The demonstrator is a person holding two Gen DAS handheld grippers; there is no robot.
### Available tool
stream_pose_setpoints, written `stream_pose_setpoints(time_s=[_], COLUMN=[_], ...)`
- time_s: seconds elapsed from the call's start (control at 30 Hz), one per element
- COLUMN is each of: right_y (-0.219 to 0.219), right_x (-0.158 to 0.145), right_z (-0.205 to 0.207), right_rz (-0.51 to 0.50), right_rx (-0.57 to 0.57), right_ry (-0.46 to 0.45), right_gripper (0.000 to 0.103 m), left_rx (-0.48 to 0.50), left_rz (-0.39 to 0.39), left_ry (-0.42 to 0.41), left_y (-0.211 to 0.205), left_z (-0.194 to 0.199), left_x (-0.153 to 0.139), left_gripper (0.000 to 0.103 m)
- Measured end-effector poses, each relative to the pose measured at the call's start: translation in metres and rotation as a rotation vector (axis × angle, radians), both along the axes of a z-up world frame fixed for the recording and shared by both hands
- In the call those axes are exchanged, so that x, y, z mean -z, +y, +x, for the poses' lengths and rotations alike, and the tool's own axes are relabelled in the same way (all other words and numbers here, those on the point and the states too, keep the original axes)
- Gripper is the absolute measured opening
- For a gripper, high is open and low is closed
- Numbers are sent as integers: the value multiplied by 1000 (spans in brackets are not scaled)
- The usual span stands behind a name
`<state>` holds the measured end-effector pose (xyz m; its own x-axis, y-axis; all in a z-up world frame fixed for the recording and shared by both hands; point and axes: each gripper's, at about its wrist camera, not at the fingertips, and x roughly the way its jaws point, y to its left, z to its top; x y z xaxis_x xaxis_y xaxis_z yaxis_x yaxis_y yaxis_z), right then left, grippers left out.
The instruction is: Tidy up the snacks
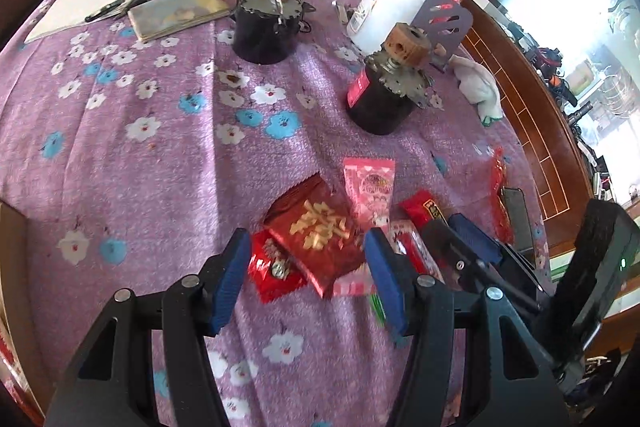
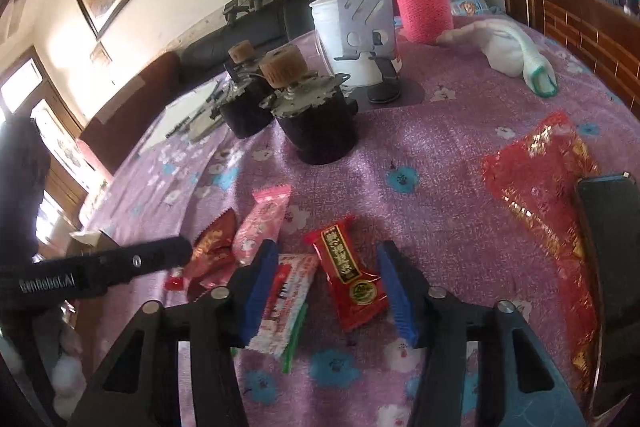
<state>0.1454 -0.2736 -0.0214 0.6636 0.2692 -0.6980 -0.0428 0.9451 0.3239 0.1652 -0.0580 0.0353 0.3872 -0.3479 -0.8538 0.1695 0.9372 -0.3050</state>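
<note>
Left gripper (image 1: 306,277) open, empty, over red snack packet (image 1: 320,239); right gripper (image 2: 326,285) parted around red bar (image 2: 347,277), pads clear. Dark jar (image 1: 380,99) beyond packets; phone (image 2: 612,251) right of bar.

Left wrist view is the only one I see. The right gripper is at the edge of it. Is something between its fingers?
Observer: Yes. In the right wrist view, the red packet with the black label lies between the open fingers of the right gripper. The pads do not press it.
Operator: Is anything else close to these fingers?
Observer: A white and red packet lies partly under one finger, and a green packet sticks out from beneath it.
</note>
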Motion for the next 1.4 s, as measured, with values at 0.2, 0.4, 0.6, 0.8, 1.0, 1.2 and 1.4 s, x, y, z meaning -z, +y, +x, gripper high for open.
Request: stream_pose_setpoints(time_s=[0.2,0.4,0.6,0.8,1.0,1.2,1.4], right_y=[-2,2,-3,-9,-12,-15,-14], right_x=[3,8,11,0,-12,-7,-3], right_z=[1,4,5,-3,-9,-5,-3], right_rz=[-25,-55,-26,25,61,92,102], right_rx=[-9,-24,-27,-19,-30,-35,-46], right_ry=[-1,8,28,-10,-43,-17,5], right_gripper=[52,52,21,20,20,20,21], left_rx=[28,56,95,64,23,27,41], left_rz=[60,117,180,72,85,75,161], left_ry=[2,-45,-101,-115,-111,-64,-41], left_y=[-18,-34,-45,-21,-11,-18,-37], left_z=[10,8,-4,-10,-11,1,10], left_x=[10,11,2,-20,-25,-7,7], left_gripper=[57,36,16,2,3,51,52])
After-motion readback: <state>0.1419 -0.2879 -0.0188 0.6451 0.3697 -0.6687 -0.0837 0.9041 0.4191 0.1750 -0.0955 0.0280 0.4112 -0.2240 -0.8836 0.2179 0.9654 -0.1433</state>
